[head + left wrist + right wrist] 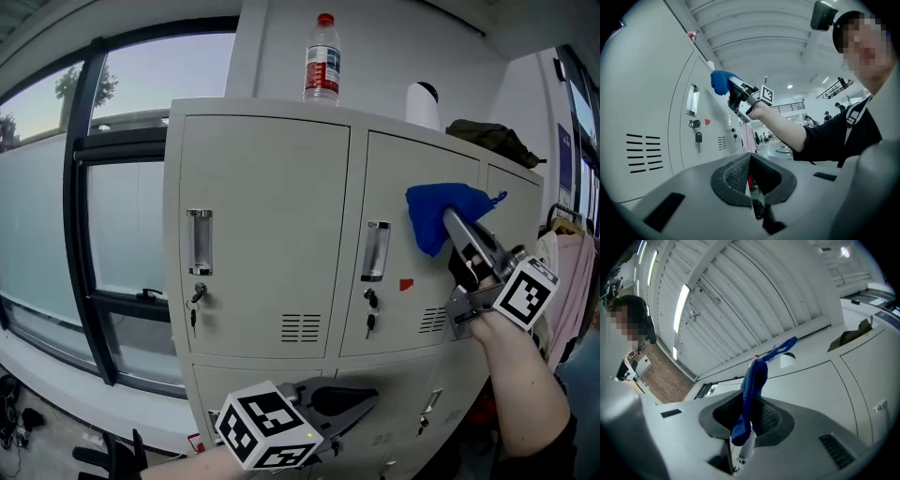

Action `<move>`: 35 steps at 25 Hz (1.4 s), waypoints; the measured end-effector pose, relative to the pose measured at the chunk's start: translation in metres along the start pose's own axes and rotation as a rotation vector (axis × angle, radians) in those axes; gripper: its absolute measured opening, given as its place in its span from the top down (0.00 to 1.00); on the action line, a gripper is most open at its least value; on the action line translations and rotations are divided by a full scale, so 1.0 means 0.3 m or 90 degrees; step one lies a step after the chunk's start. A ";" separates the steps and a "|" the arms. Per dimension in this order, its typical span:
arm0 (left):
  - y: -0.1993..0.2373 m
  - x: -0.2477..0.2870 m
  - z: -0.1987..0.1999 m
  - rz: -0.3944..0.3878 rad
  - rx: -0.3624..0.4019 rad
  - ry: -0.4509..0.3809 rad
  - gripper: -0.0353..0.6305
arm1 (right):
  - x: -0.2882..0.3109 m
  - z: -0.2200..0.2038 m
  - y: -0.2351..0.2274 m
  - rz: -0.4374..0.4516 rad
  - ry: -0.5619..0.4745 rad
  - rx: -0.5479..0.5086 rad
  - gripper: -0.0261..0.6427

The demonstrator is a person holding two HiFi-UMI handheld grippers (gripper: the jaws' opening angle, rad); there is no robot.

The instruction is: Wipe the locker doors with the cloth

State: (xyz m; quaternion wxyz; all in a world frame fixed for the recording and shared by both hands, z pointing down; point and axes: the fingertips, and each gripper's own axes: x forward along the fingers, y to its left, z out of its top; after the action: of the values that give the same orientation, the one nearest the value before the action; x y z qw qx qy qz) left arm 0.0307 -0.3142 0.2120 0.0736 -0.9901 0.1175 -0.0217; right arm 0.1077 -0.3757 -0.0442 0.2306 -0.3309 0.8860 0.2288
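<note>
Head view: my right gripper (449,219) is clamped on the blue cloth (439,212) and presses it flat against the middle locker door (403,300), up at about two o'clock from that door's handle (375,250). My left gripper (367,403) sits low at six o'clock, in front of the lower lockers and touching nothing. A water bottle (322,58) stands on the locker top at twelve o'clock.

Left gripper view: the jaws are together with nothing between them. The cloth (720,82) shows at eleven o'clock, on the door.

Right gripper view: the cloth (751,394) hangs pinched between the jaws, its loose end trailing toward one o'clock, and the door lies at three o'clock.

I judge the wiping to be under way on this door's upper corner. Next I'd sweep the cloth across and down toward seven o'clock with steady contact, skirting the handle and the keys below it. The left-hand door (258,234) comes after that.
</note>
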 end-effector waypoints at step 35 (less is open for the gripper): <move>0.113 0.028 -0.028 -0.079 -0.028 -0.027 0.94 | 0.150 0.119 -0.248 -0.146 -0.066 -0.092 0.87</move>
State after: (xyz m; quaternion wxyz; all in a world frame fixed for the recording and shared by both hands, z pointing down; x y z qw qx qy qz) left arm 0.0306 -0.3500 0.2152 0.0530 -0.9971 0.0548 -0.0027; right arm 0.1379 -0.4277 -0.1165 0.2764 -0.4337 0.8103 0.2808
